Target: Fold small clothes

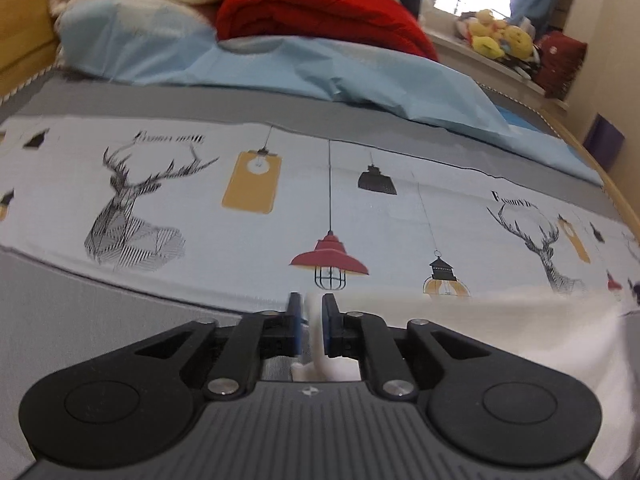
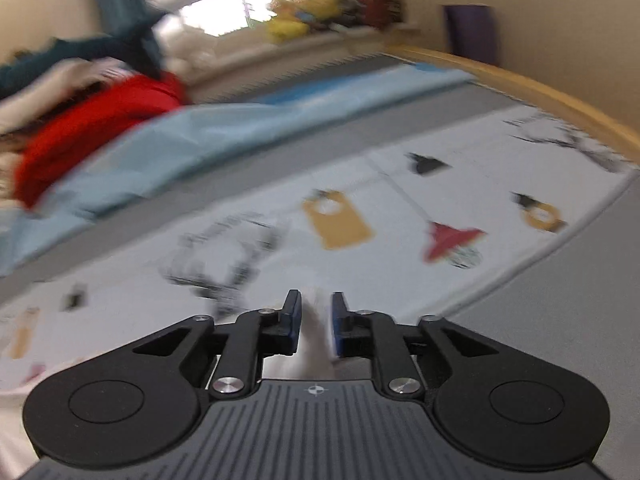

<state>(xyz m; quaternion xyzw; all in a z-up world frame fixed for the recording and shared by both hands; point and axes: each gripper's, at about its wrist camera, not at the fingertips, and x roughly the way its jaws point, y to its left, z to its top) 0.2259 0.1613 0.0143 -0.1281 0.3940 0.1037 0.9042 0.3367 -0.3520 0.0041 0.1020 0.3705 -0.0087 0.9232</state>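
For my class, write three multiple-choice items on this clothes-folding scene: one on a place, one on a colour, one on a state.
1. Where does the red blanket lie?
A. Beyond the light blue sheet
B. On the floor
C. Between the gripper fingers

2. What colour is the garment being handled?
A. Black
B. White
C. Green

3. What is the left gripper doing?
A. Standing wide open over bare bedding
B. Pinching a fold of the garment
C. Holding a lamp

Key: 1 A, the blanket sits at the far end, behind the sheet. 2 B, the cloth spreading right from the fingers is white. 3 B, white cloth sits pressed between the nearly closed blue pads.
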